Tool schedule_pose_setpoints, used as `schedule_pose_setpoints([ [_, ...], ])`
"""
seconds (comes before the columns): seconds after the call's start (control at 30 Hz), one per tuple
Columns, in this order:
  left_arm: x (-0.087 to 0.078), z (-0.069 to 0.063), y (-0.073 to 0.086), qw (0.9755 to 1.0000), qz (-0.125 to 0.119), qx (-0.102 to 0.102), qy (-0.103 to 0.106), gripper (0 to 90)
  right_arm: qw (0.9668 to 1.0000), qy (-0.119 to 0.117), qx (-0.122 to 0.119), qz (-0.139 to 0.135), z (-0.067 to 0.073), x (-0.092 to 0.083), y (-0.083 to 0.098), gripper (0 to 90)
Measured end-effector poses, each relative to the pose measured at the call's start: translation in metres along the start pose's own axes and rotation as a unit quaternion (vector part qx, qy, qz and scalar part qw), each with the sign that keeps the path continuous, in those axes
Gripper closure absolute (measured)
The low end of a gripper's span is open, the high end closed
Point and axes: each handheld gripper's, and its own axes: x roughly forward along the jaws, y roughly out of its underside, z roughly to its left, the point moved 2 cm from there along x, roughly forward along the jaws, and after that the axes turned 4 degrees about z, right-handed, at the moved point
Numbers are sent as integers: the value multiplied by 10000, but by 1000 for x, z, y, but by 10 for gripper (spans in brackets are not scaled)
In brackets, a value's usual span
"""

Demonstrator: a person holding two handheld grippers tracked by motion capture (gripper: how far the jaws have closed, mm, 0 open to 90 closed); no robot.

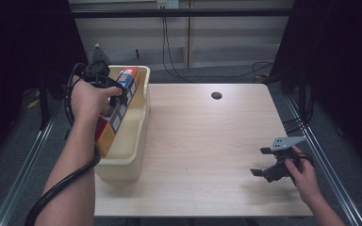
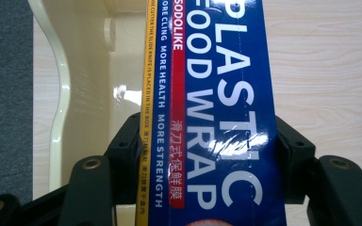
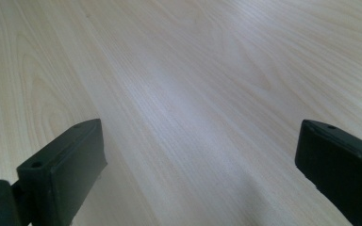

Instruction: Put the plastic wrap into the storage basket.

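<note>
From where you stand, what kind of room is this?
Probably a lab recording station: a bare wooden table flanked by dark curtains, loose cables along the back wall, and a person working handheld grippers.

A plastic wrap box (image 1: 118, 110) lies lengthwise inside a tub (image 1: 139, 141) at the table's (image 1: 202, 141) left edge. The left gripper (image 1: 115, 94) is above the tub, around the box. The right gripper (image 1: 264, 162) sits near the table's right front corner, well apart from the tub.

Table (image 1: 202, 141): pale wood grain, round dark hole (image 1: 216, 95) near far edge.
Floor (image 1: 19, 155): grey carpet.
Rails (image 1: 327, 165): metal, along both table sides.
Back wall (image 1: 226, 37): beige panels, black cables (image 1: 169, 52) hanging.
Sides: dark curtains (image 1: 344, 70).
Light: dim, soft glare on tabletop.
</note>
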Motion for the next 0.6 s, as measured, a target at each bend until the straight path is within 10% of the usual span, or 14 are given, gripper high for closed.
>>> schedule_pose_setpoints([
  [0.6,20,2,4,9998,151,-136,26,405,10000,0,-16,-19,0,0,0,19],
])
